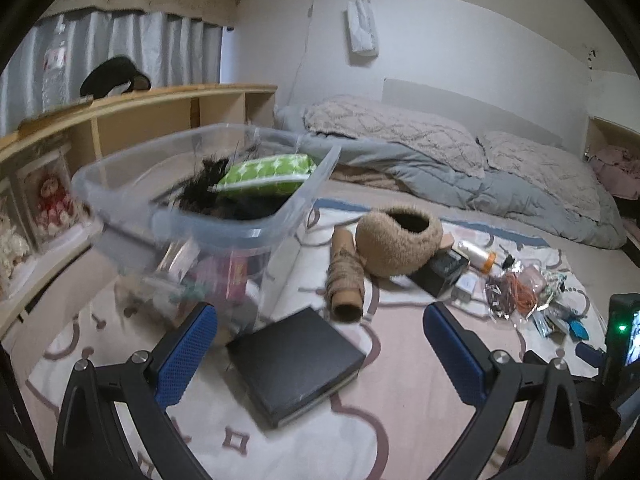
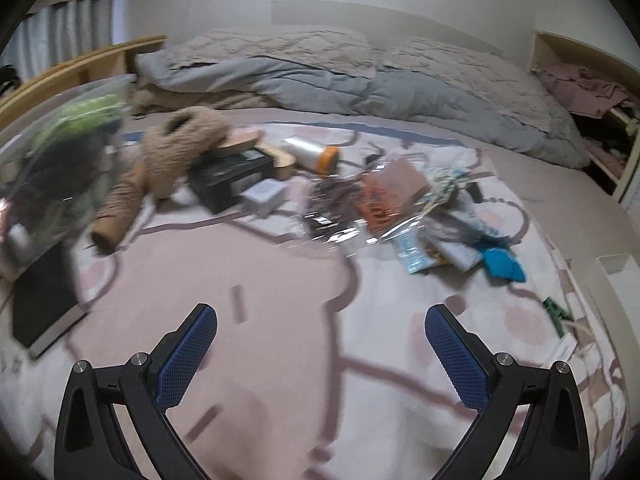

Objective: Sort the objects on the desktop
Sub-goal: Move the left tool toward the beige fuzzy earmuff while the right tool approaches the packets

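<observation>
Bedspread [image 2: 280, 280] clutter: bin [image 1: 120, 184], notebook [image 1: 296, 364], slipper [image 1: 396, 240].

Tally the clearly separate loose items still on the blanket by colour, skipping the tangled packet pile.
Black: 2, book and box
Brown: 2, twine tube and fuzzy slipper
White: 2, charger and orange-capped bottle
Total: 6

Soft, dim, even indoor light with faint shadows. Both views bend strongly and darken at the corners. The clear bin [image 1: 208, 200] is smeared by motion blur, worse in the right view, where the clutter beside it also blurs.
</observation>
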A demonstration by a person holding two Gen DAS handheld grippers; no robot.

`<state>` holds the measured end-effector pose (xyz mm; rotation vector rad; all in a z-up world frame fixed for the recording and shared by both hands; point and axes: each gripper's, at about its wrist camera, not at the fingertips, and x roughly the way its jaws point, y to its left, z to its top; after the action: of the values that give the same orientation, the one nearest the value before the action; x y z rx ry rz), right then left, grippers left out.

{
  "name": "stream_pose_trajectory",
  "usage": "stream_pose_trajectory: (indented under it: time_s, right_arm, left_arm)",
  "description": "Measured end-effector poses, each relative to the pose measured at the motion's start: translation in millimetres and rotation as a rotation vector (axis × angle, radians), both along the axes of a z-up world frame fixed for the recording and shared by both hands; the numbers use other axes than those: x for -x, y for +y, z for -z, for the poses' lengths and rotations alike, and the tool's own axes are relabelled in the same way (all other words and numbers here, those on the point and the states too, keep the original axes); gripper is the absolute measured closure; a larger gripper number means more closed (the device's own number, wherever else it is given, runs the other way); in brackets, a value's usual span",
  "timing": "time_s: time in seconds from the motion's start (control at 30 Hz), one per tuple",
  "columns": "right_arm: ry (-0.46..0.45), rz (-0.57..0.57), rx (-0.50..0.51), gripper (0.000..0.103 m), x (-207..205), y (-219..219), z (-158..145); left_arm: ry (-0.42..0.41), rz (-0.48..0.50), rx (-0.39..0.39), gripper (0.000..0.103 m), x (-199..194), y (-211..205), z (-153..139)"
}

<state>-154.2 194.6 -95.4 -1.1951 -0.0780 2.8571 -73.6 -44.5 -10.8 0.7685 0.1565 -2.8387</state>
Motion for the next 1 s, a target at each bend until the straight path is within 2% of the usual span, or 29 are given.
stream_pose_trajectory:
  time_s: [0.13,0.3,0.67,0.83,1.0]
  right_arm:
    - [0.008,0.086,-0.005,0.0,25,29,3]
    - [0.026,0.171,0.029,0.0,47,58,4]
    - [0.089,0.226,0.074,0.0,78,90,2]
    - [0.089,0.244,0.072,0.0,89,103,4]
    - [0.134,0.297,0.08,0.0,89,124,-1]
  left_arm:
    - [0.032,0.025,0.032,0.0,17,9,-4]
    - [0.028,0.045,0.045,0.0,43,21,2]
    - [0.082,0.108,0.1,0.0,102,61,5]
    - [0.088,0.089,0.179,0.0,141,80,10]
    - [0.053,0.055,0.262,0.0,189,88,19]
